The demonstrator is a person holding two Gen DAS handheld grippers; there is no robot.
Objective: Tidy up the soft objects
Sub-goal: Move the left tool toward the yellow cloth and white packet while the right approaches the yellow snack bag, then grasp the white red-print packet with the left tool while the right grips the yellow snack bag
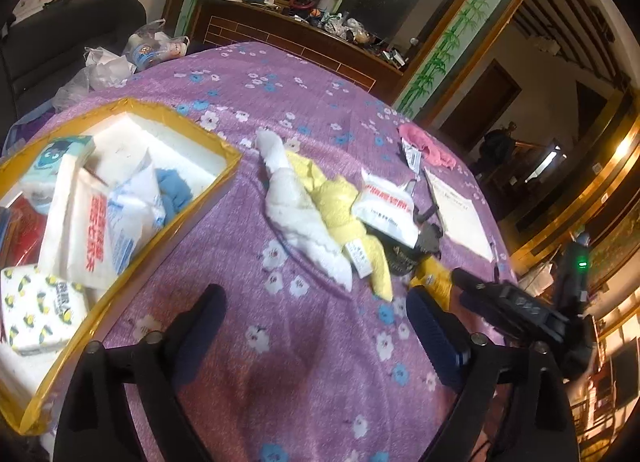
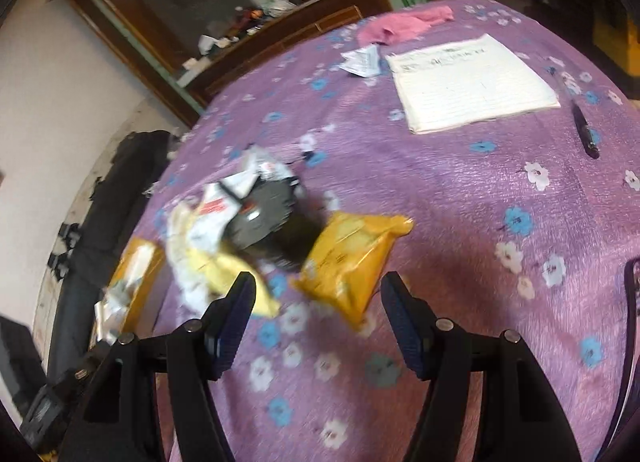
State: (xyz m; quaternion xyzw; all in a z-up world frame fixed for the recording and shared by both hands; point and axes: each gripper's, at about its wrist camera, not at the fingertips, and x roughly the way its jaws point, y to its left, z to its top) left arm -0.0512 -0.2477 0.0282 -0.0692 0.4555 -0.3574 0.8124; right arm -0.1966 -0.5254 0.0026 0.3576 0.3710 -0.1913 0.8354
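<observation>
The yellow-edged box (image 1: 192, 217) on the left already holds several packets. Beside it the left gripper (image 1: 316, 310) hovers spread and empty. White (image 1: 296, 205) and yellow cloths (image 1: 340, 201) await mid-table. Rightward, the right gripper (image 2: 318, 302), also spread, nears the orange packet (image 2: 348, 258); closing on it looks next.

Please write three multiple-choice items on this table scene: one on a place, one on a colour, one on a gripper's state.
1. Where is the blue cloth?
A. in the yellow-rimmed box
B. on the notepad
C. under the pen

2. What colour is the cloth at the table's far edge?
A. green
B. pink
C. black

3. How is the left gripper?
A. shut on a towel
B. open, nothing between its fingers
C. shut on the pen

Answers: 1 A, it lies inside the box; 2 B, it is plainly pink; 3 B, only tablecloth shows between its fingers.
</observation>
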